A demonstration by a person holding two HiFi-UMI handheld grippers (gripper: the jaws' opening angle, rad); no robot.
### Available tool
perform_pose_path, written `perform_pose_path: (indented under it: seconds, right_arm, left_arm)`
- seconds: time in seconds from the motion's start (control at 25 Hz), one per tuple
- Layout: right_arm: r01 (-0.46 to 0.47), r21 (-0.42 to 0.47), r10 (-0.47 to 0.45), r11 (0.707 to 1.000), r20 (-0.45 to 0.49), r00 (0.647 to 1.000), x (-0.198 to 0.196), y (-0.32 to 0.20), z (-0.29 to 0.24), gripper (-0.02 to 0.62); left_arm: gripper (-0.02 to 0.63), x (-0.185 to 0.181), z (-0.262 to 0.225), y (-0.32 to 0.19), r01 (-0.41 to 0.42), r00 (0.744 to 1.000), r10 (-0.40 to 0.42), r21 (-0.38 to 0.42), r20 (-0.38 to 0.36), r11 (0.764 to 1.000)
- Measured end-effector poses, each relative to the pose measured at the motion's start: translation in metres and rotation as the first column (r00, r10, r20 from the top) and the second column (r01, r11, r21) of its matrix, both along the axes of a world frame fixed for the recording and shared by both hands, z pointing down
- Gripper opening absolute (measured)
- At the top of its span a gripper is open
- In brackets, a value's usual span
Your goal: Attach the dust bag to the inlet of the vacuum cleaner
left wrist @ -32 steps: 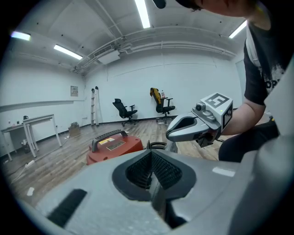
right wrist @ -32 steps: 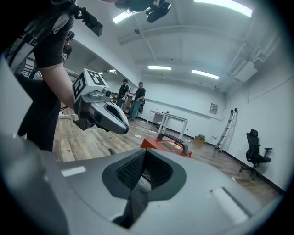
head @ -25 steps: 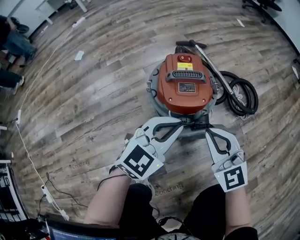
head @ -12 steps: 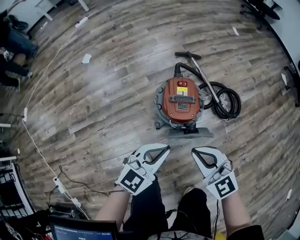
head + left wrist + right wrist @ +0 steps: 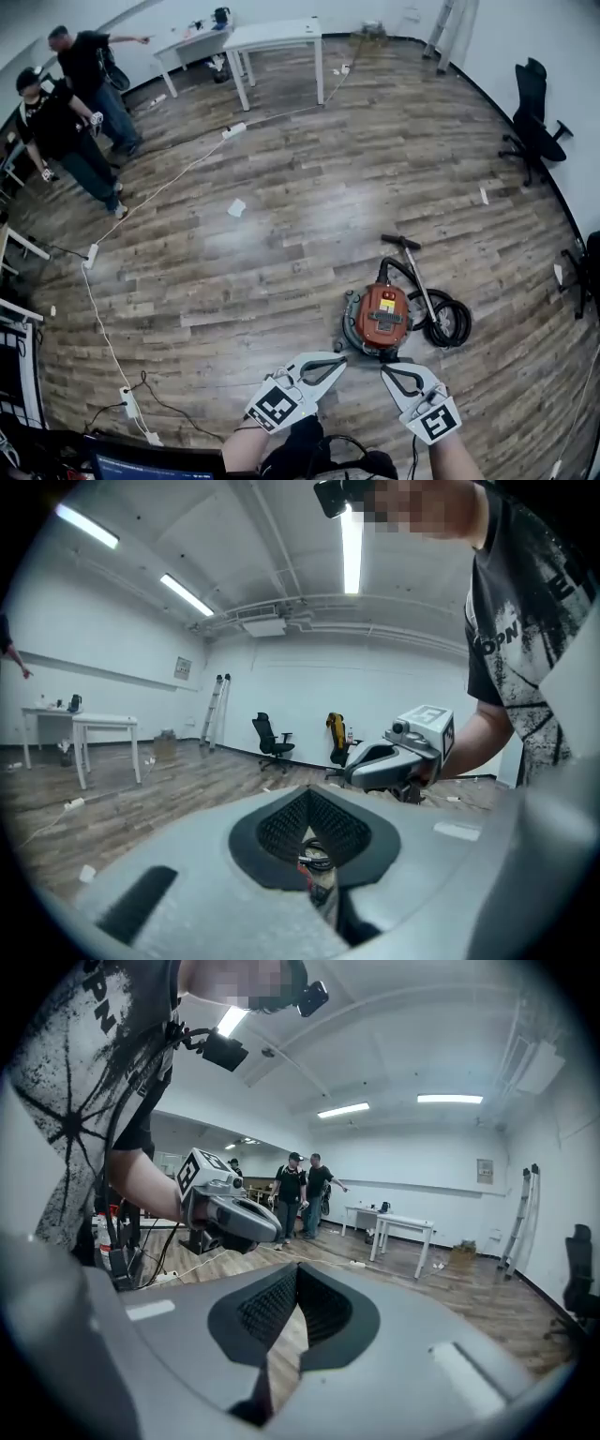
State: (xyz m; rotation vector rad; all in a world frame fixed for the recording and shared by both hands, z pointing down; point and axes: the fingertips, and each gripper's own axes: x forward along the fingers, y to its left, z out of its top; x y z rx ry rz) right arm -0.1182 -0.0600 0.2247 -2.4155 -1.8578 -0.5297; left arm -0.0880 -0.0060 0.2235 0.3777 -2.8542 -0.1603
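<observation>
The orange vacuum cleaner (image 5: 382, 317) stands on the wood floor far below me, its black hose (image 5: 441, 319) coiled to its right. The dust bag is too small to make out from here. My left gripper (image 5: 339, 360) and right gripper (image 5: 384, 372) hang side by side in the air above the floor, short of the vacuum and touching nothing. Both are shut and empty. In the left gripper view its own jaws (image 5: 314, 855) meet, with the right gripper (image 5: 398, 761) ahead. The right gripper view shows its closed jaws (image 5: 286, 1326) and the left gripper (image 5: 230, 1213).
Two people (image 5: 70, 122) stand at the far left near white tables (image 5: 272, 37). An office chair (image 5: 530, 112) is at the right wall. A white cable with a power strip (image 5: 127, 403) runs along the left. A scrap of paper (image 5: 236, 207) lies mid-floor.
Both grippers have lifted away from the vacuum cleaner's front and risen high with the camera. The vacuum now looks small and far below; more of the room shows.
</observation>
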Motion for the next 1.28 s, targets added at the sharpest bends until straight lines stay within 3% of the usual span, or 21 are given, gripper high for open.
perform_pose_path:
  seconds: [0.08,0.12,0.28,0.4,0.56,0.72,0.96,1.08,1.28]
  right_arm:
    - [-0.033,-0.192,0.018,0.981,-0.081,0.997,0.001,0.034,-0.043,0.008]
    - [-0.038,-0.227,0.017,0.973,-0.096,0.995,0.002,0.046,-0.056,0.007]
    - [-0.023,-0.188,0.009,0.982,-0.076,0.997,-0.004,0.064,-0.074,0.008]
    - [-0.001,-0.233,-0.020,0.973,-0.088,0.996,-0.012,0.078,-0.091,0.008]
    - [0.033,-0.231,-0.057,0.972,-0.100,0.993,-0.026,0.076,-0.104,0.008]
    - [0.067,-0.174,-0.098,0.983,-0.177,0.979,-0.042,0.054,-0.110,0.008]
    - [0.242,-0.257,-0.274,0.936,-0.096,0.957,-0.044,0.016,-0.126,0.007]
    - [0.266,-0.322,-0.308,0.909,-0.087,0.947,-0.053,-0.005,-0.136,0.006]
    - [0.291,-0.346,-0.348,0.892,-0.116,0.930,-0.060,-0.013,-0.135,0.008]
  left_arm:
    - [0.005,-0.003,-0.028,0.021,-0.001,0.999,0.003,-0.052,0.040,0.999]
    - [0.005,-0.004,-0.039,0.030,-0.003,0.999,0.006,-0.069,0.053,0.998]
    - [0.005,-0.006,-0.067,0.045,-0.007,0.997,0.014,-0.095,0.075,0.995]
    - [0.005,-0.010,-0.075,0.051,0.001,0.998,0.008,-0.142,0.068,0.990]
    - [0.005,-0.011,-0.092,0.049,0.088,0.993,-0.074,-0.150,0.097,0.985]
    - [0.003,-0.013,-0.099,0.027,0.196,0.977,-0.181,-0.146,0.108,0.970]
    - [0.004,-0.005,-0.112,-0.010,0.367,0.924,-0.345,-0.120,0.167,0.923]
    - [0.005,-0.014,-0.110,-0.030,0.410,0.905,-0.389,-0.113,0.173,0.905]
    - [0.005,-0.026,-0.116,-0.046,0.445,0.889,-0.417,-0.144,0.192,0.884]
